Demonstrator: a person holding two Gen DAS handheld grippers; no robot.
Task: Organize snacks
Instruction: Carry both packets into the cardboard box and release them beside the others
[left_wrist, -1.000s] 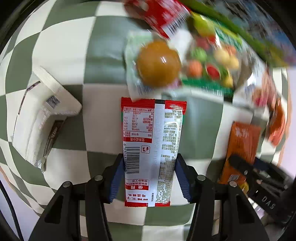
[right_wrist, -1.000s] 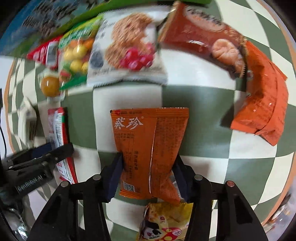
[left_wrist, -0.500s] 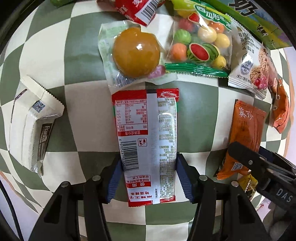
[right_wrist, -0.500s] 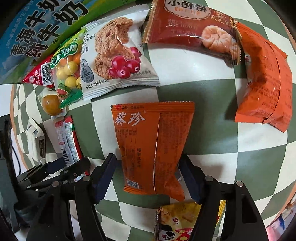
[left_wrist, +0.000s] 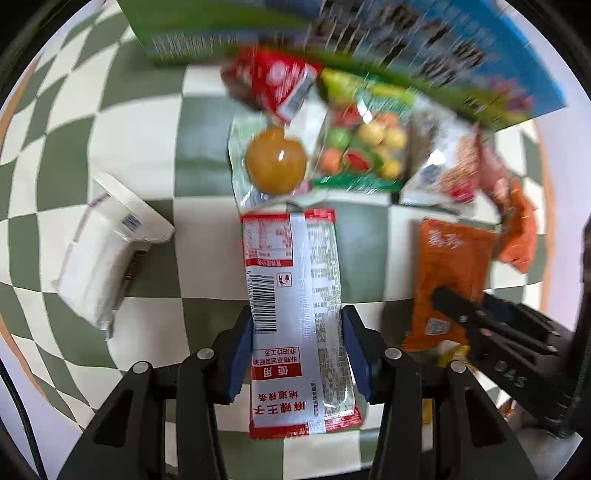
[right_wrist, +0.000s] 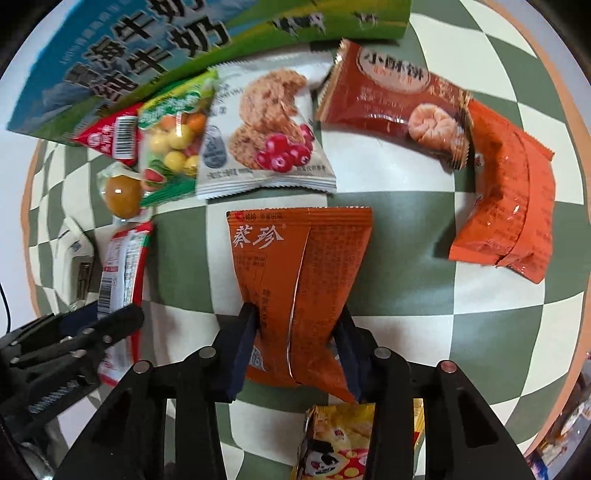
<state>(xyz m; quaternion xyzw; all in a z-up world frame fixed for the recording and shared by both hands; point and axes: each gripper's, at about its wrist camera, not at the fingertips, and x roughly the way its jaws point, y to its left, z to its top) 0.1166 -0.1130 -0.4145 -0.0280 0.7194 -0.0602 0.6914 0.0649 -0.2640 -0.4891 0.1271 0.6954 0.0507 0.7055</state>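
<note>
Our left gripper (left_wrist: 295, 350) has its fingers (left_wrist: 240, 350) pinching the lower part of a long red-and-silver packet (left_wrist: 295, 295), which lies face down with its barcode up on the green-and-white checked worktop (left_wrist: 110, 122). The packet's far end sits just below a clear wrapper holding a round amber jelly (left_wrist: 276, 159). To the left of it, well apart, lies a white packet (left_wrist: 103, 254).

Our right gripper (right_wrist: 295, 347) has its fingers (right_wrist: 242, 347) squeezing the bottom of an orange packet (right_wrist: 299, 266), so that the foil narrows and creases between the pads. The packet's top edge lies just below the row of snacks at the back: a cookie packet (right_wrist: 262, 140) with cranberries printed on it, a bag of fruit-shaped candies (right_wrist: 173, 140) to its left, and a small red packet (right_wrist: 110, 138) beyond that. To the right of the cookies lie a dark red pastry packet (right_wrist: 395, 99) and a bright orange packet (right_wrist: 506, 206), the two touching end to end. A blue-and-green milk carton (right_wrist: 147, 48) lies along the far edge. A yellow cartoon packet (right_wrist: 336, 439) shows under the right gripper.

In the left view the scene's upper part is blurred.
</note>
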